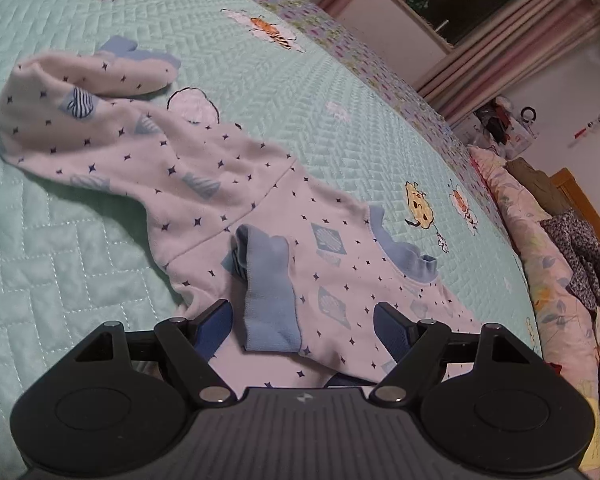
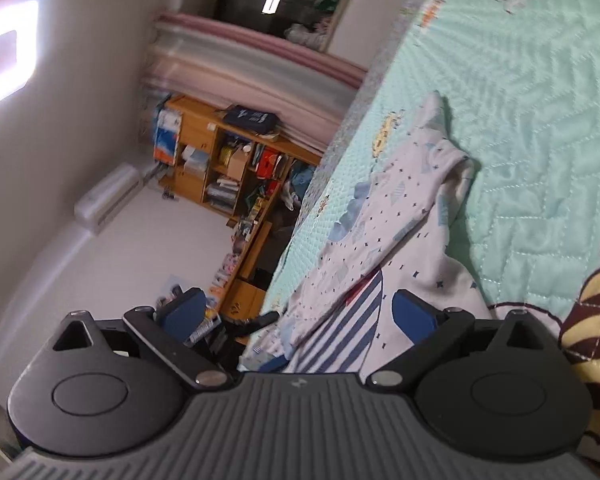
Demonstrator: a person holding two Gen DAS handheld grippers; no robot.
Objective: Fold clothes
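A small white garment [image 1: 188,168] with dark stars and light blue trim lies spread and rumpled on the mint quilted bedspread [image 1: 260,60]. Its blue cuff [image 1: 270,292] is folded over the body, just ahead of my left gripper [image 1: 304,328]. That gripper is open, its blue pads [image 1: 216,324] standing on either side of the cuff with cloth beneath. In the right wrist view the camera is rolled sideways. The same garment [image 2: 384,220] runs away from my right gripper [image 2: 300,320], which is open, with a striped patch [image 2: 352,332] of the cloth between its fingers.
Pillows and folded bedding [image 1: 552,232] line the bed's far right side. Pink curtains [image 1: 512,36] hang behind the bed. A wooden shelf unit [image 2: 228,168] full of items stands past the bed edge [image 2: 336,168], with a wall air conditioner [image 2: 108,196] nearby.
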